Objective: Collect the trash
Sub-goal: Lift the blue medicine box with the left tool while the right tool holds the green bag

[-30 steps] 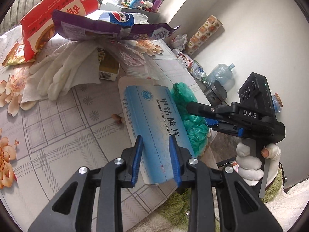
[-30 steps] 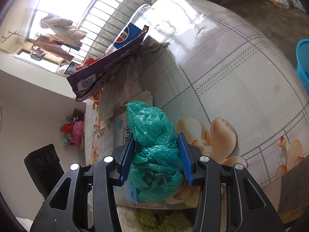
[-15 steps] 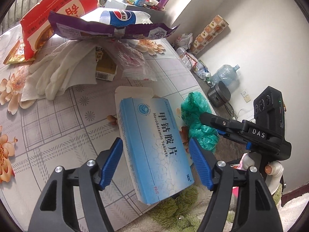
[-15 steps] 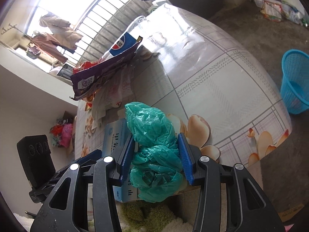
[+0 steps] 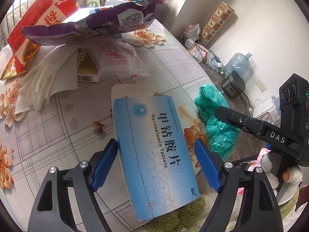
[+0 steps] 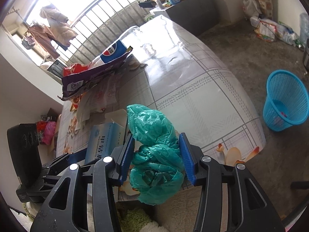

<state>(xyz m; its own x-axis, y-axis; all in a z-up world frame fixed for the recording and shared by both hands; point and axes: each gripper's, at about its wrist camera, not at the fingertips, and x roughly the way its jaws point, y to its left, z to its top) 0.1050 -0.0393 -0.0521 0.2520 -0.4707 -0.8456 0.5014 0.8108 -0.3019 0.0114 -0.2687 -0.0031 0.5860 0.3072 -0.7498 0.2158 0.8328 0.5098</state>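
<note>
A blue Mecobalamin tablet box (image 5: 154, 147) lies at the table's near edge, partly over it. My left gripper (image 5: 156, 164) is open with its jaws on either side of the box. My right gripper (image 6: 157, 157) is shut on a crumpled green plastic bag (image 6: 154, 150) and holds it at the table edge; the bag also shows in the left wrist view (image 5: 216, 121). The box shows to the left in the right wrist view (image 6: 104, 143).
A trash pile sits further back on the floral table (image 5: 48, 125): a purple wrapper (image 5: 92, 25), a red snack bag (image 5: 38, 31), white gloves (image 5: 48, 77), a clear wrapper (image 5: 115, 58), a Pepsi bottle (image 6: 117, 48). A blue basket (image 6: 285, 100) stands on the floor at right.
My left gripper has opened wide and let go of the tablet box, which now lies flat between the jaws. My right gripper has pulled back and up with the green bag.
</note>
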